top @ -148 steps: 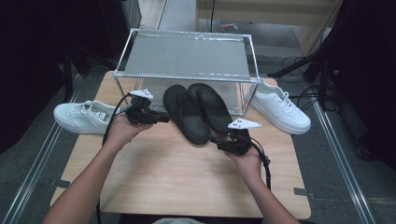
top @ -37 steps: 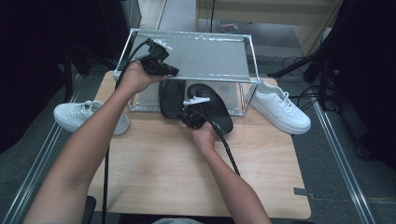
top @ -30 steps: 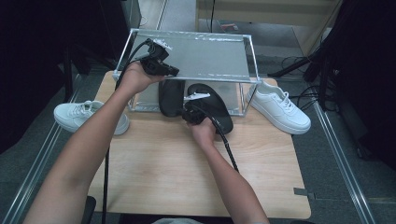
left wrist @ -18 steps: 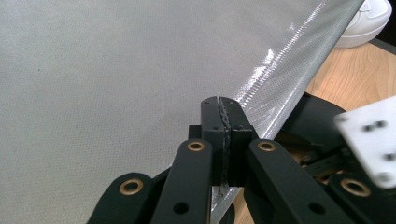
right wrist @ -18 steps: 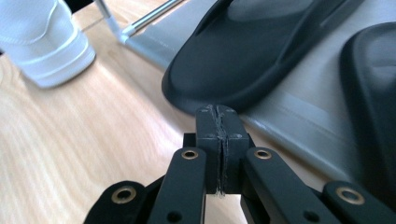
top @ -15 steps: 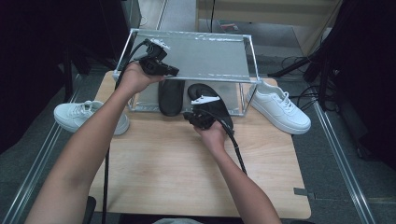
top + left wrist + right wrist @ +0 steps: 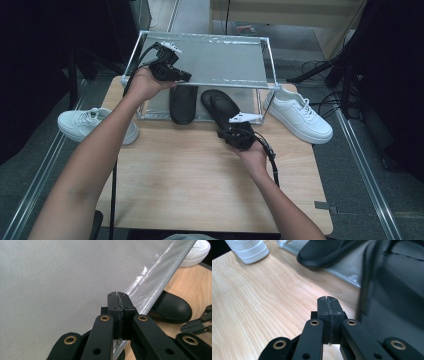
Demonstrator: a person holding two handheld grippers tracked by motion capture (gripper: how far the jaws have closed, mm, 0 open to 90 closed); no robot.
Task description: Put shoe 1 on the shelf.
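Note:
Two black slippers lie under a metal rack's mesh top shelf. The left slipper sits straight. The right slipper lies slanted, its heel out on the wooden table. My left gripper is shut and rests at the shelf's front left edge; its joined jaws hold nothing I can see. My right gripper is shut and empty, beside the right slipper's heel, which is a dark blur close on the right of its jaws.
One white sneaker stands off the table's left side, another at the rack's right end. Metal rails run along both table sides. Bare wood lies in front of the rack.
My right hand has drawn back from between the slippers, to the right and toward the person. The left gripper has stayed on the shelf edge. The slippers have hardly shifted.

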